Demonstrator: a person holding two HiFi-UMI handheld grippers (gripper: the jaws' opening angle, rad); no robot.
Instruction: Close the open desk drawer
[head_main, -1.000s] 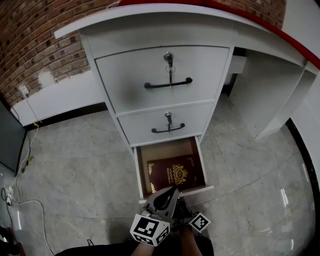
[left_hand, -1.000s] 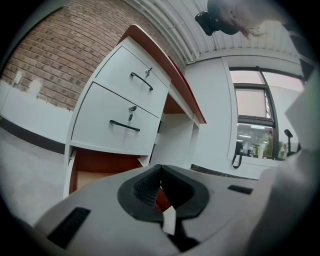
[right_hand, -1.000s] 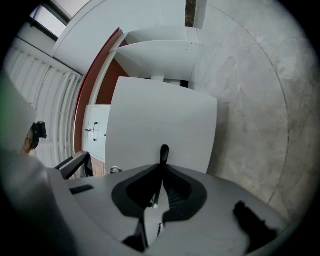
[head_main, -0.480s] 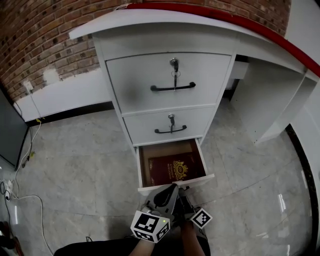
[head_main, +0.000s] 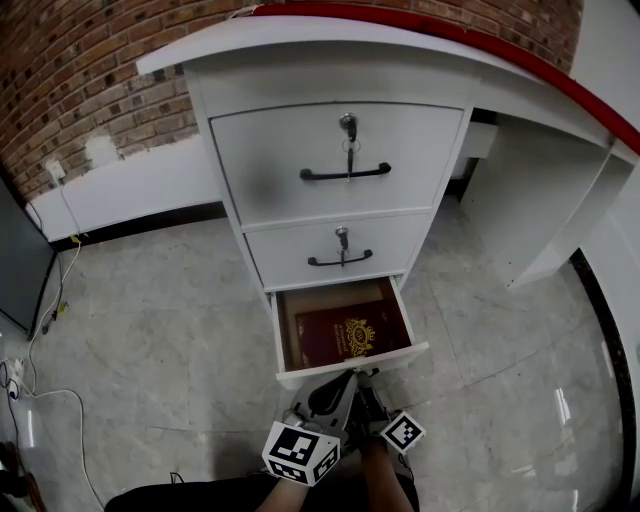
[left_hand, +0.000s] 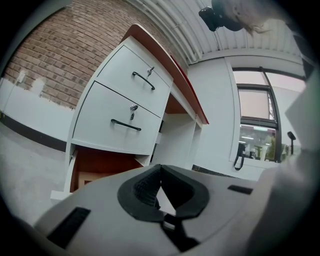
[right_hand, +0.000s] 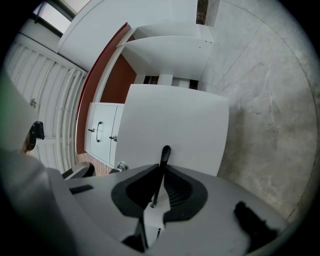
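All views toward shared desk (head_main: 330, 70)

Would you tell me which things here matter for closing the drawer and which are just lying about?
For the job:
bottom drawer
handle

Lying about:
booklet, inside that drawer
top drawer
middle drawer

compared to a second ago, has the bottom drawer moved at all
Yes, slightly. The bottom drawer has slid inward, so its front lip sits closer to the fixed middle drawer above it. It is still partly open.
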